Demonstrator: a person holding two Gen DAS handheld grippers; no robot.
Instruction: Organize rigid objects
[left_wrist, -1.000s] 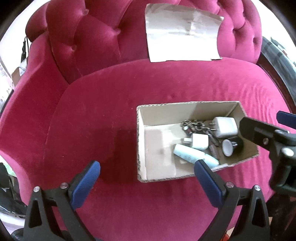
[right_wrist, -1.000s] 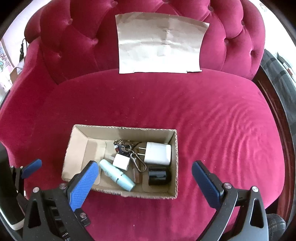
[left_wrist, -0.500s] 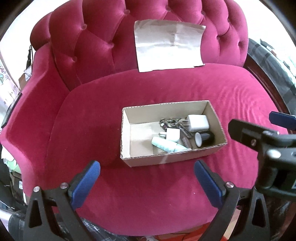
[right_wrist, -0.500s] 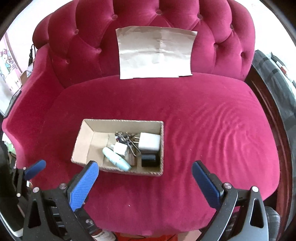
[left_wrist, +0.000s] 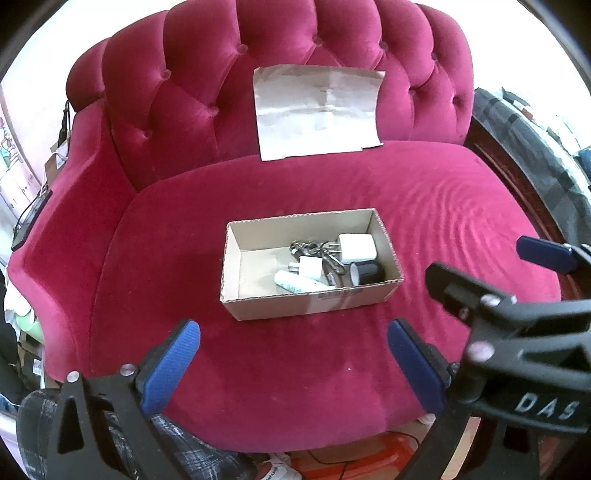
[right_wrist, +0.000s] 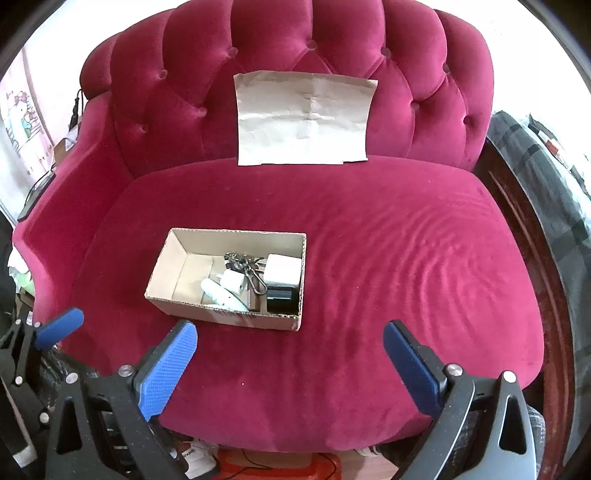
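Observation:
An open cardboard box (left_wrist: 258, 306) (right_wrist: 177, 258) rests on the seat of a red velvet armchair (left_wrist: 369, 369) (right_wrist: 388, 258). Inside lie a large white charger (left_wrist: 357, 248) (right_wrist: 282, 270), a small white charger (left_wrist: 310, 267) (right_wrist: 232, 279), a pale tube (left_wrist: 295, 282) (right_wrist: 221, 295), a bunch of keys (left_wrist: 310, 246) (right_wrist: 240, 263) and a black round object (left_wrist: 367, 274) (right_wrist: 280, 297). My left gripper (left_wrist: 293, 349) hangs open in front of the box, holding nothing. My right gripper (right_wrist: 290, 350) is open too, near the seat's front edge and empty.
A creased sheet of brown paper (left_wrist: 317, 110) (right_wrist: 303, 118) leans on the tufted backrest. The right gripper's body (left_wrist: 517, 325) fills the lower right of the left wrist view. Clutter and an orange item (right_wrist: 280, 463) lie on the floor below the seat.
Both grippers have pulled back and up from the box, which now looks smaller and farther. The whole chair front and floor came into view. The box contents are unchanged.

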